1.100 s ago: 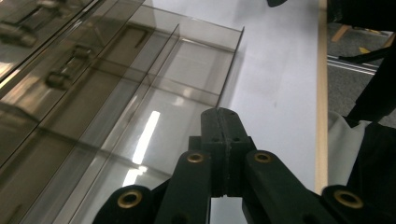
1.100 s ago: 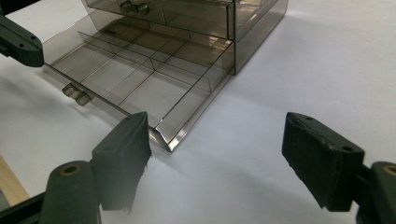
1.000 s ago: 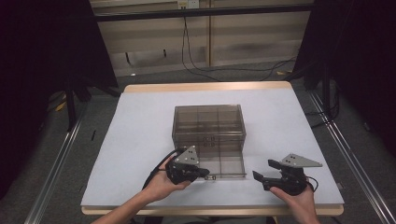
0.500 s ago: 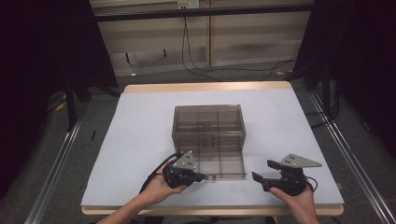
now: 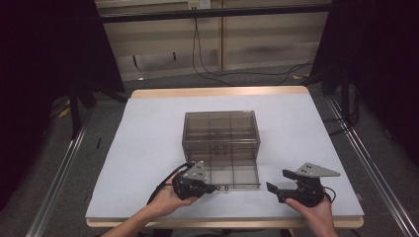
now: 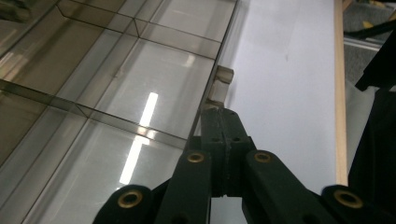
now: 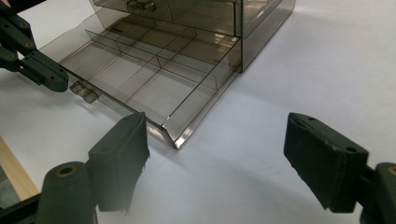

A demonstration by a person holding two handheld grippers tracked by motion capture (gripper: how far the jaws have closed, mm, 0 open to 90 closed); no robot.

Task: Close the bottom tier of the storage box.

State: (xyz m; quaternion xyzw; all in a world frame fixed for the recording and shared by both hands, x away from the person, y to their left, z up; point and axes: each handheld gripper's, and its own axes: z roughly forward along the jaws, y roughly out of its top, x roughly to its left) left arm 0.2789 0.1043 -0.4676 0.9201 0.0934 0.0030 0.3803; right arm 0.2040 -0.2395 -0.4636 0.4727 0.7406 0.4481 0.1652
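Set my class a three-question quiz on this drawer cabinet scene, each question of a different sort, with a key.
1. True or false: the bottom drawer of the cabinet is pulled out.
2. Which gripper is at the drawer's handle? A left, B right.
3. Fill in: the right gripper has its jaws ____.

Key: 1 true. 2 A; the left gripper, jaws shut, is at the handle. 3 open, with nothing between them.

Smoky plastic on matt white

The drawer box (image 5: 221,133) is glossy, translucent brown plastic; the table (image 5: 148,143) is smooth matt white, its far edge pale wood.
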